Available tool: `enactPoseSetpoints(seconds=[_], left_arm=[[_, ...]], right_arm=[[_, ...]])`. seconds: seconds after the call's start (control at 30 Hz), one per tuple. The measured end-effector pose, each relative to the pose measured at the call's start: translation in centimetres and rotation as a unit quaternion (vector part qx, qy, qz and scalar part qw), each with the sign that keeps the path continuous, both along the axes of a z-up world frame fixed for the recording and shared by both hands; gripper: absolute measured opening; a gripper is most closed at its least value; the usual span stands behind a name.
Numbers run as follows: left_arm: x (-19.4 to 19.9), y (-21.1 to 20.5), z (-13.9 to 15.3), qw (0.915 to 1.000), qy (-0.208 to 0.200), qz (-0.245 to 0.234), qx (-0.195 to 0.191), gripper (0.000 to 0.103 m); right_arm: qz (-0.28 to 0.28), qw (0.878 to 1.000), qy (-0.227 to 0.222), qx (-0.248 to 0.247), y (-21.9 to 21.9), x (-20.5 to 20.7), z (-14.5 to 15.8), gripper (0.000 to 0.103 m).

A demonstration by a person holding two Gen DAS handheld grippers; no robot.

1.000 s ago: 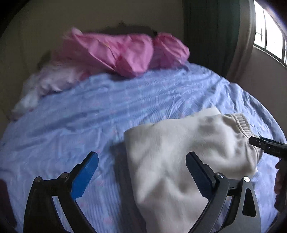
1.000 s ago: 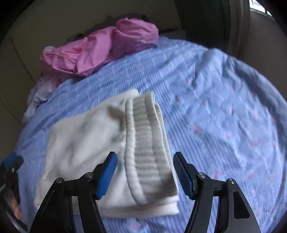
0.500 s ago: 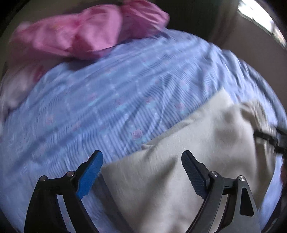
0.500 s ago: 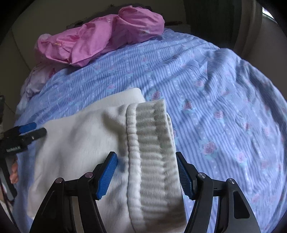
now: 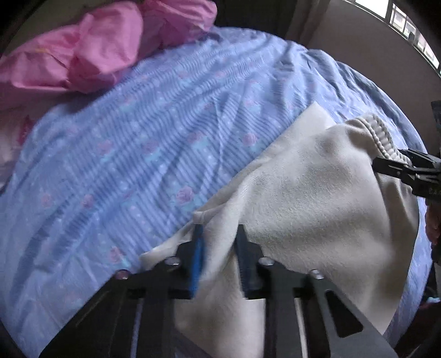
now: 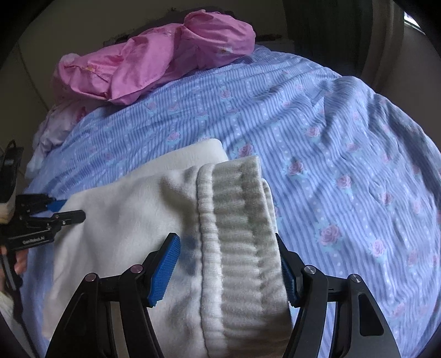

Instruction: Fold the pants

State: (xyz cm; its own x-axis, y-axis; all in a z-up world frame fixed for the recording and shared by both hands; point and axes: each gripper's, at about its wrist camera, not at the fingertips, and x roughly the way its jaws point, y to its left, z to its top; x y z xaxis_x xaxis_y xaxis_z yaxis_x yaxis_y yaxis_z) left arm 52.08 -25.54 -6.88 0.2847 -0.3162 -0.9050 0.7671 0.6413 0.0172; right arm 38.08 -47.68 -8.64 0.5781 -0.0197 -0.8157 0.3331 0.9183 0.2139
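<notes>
Cream pants (image 5: 317,192) lie folded on a blue flowered bed sheet (image 5: 137,137). My left gripper (image 5: 220,247) is closing its jaws on the pants' left edge, and a ridge of the cloth is pinched up between the blue pads. The right wrist view shows it at the far left (image 6: 69,210), on the same edge of the pants (image 6: 124,214). My right gripper (image 6: 226,272) stands open over the ribbed waistband (image 6: 234,220). The band lies between its fingers, with a gap at the left pad. In the left wrist view the right gripper (image 5: 388,159) pokes in from the right.
A crumpled pink cover (image 6: 165,60) and pale bedding (image 6: 55,129) lie at the head of the bed. A wall and a window (image 5: 408,24) stand beyond the bed's right side. A person's hand (image 6: 19,261) holds the left gripper.
The left gripper dropped onto the pants' left edge, rolled, and its wide jaws came together on the cloth. The right gripper moved slightly closer over the waistband, jaws unchanged.
</notes>
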Motion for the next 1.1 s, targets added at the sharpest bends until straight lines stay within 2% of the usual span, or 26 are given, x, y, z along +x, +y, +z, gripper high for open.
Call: enactPoseSetpoints(seconds=[0.1, 0.17, 0.27, 0.3, 0.33, 0.4, 0.43, 0.47, 0.5, 0.53, 0.57, 0.6, 0.63, 0.67, 0.7, 0.73, 0.83, 0.93, 1.0, 1.1], left_arm=[[0.5, 1.3, 0.6, 0.9998, -0.008, 0.017, -0.002, 0.017], [0.8, 1.7, 0.6, 0.9993, -0.023, 0.029, 0.008, 0.012], [1.5, 1.8, -0.1, 0.9986, -0.017, 0.049, 0.006, 0.015], [1.3, 1.8, -0.3, 0.9979, -0.032, 0.054, 0.016, 0.023], [1.1, 1.8, -0.4, 0.9965, -0.048, 0.063, 0.029, 0.038], [0.3, 2.2, 0.5, 0.9907, -0.097, 0.087, 0.041, 0.055], [-0.4, 2.4, 1.4, 0.9876, -0.119, 0.098, 0.033, 0.055], [-1.3, 2.7, 2.6, 0.9835, -0.14, 0.113, 0.018, 0.059], [-2.3, 3.2, 4.0, 0.9775, -0.162, 0.135, 0.006, 0.074], [-3.8, 3.9, 5.3, 0.9696, -0.188, 0.156, -0.012, 0.084], [-5.0, 4.6, 6.1, 0.9639, -0.204, 0.168, -0.032, 0.088], [-6.5, 5.4, 6.8, 0.9583, -0.217, 0.177, -0.056, 0.102], [-8.0, 6.0, 7.0, 0.9562, -0.222, 0.178, -0.07, 0.103], [-9.2, 6.5, 7.0, 0.9547, -0.225, 0.177, -0.081, 0.103], [-10.6, 7.0, 6.8, 0.952, -0.23, 0.18, -0.09, 0.103], [-11.5, 7.5, 6.4, 0.9495, -0.232, 0.189, -0.094, 0.103], [-13.1, 8.6, 4.3, 0.9456, -0.209, 0.221, -0.115, 0.103], [-13.1, 9.3, 2.1, 0.9475, -0.162, 0.245, -0.126, 0.102], [-13.1, 9.7, 1.1, 0.9479, -0.129, 0.255, -0.14, 0.101], [-13.2, 9.6, -0.7, 0.9479, -0.1, 0.268, -0.14, 0.099]], right_arm=[[-0.002, 1.0, -0.007, -0.004, -0.3, 0.1, 0.2, 0.066], [0.006, 1.0, -0.013, -0.019, 0.2, 0.8, 0.4, 0.066], [0.022, 0.999, -0.014, -0.031, 0.8, 2.1, 0.3, 0.066], [0.024, 0.999, -0.015, -0.035, 0.8, 2.3, 0.3, 0.066], [0.025, 0.999, -0.02, -0.04, 0.6, 2.6, 0.3, 0.066], [0.028, 0.999, -0.017, -0.035, 0.1, 3.1, 0.2, 0.066], [0.029, 0.999, -0.013, -0.024, -0.3, 3.2, 0.1, 0.066], [0.03, 0.999, -0.013, -0.018, -0.6, 3.2, 0.4, 0.066], [0.027, 0.999, -0.022, -0.022, -0.7, 2.8, 1.1, 0.066], [0.022, 0.999, -0.039, -0.029, -0.6, 2.2, 2.0, 0.066], [0.021, 0.997, -0.056, -0.039, -0.4, 1.4, 3.1, 0.066], [0.02, 0.996, -0.073, -0.049, -0.1, 0.5, 4.1, 0.066], [0.016, 0.994, -0.093, -0.054, 0.2, -0.9, 5.2, 0.066], [0.018, 0.993, -0.104, -0.054, 0.5, -2.0, 5.9, 0.075], [0.02, 0.992, -0.111, -0.054, 0.7, -2.7, 6.1, 0.092], [0.019, 0.991, -0.12, -0.054, 1.0, -4.0, 6.3, 0.096], [0.008, 0.991, -0.121, -0.06, 1.1, -6.2, 5.2, 0.097], [-0.007, 0.993, -0.096, -0.061, 0.8, -7.0, 2.6, 0.097], [0.003, 0.996, -0.085, -0.031, 1.0, -7.1, 0.8, 0.097], [0.011, 0.996, -0.075, -0.036, 1.3, -6.9, -0.8, 0.097]])
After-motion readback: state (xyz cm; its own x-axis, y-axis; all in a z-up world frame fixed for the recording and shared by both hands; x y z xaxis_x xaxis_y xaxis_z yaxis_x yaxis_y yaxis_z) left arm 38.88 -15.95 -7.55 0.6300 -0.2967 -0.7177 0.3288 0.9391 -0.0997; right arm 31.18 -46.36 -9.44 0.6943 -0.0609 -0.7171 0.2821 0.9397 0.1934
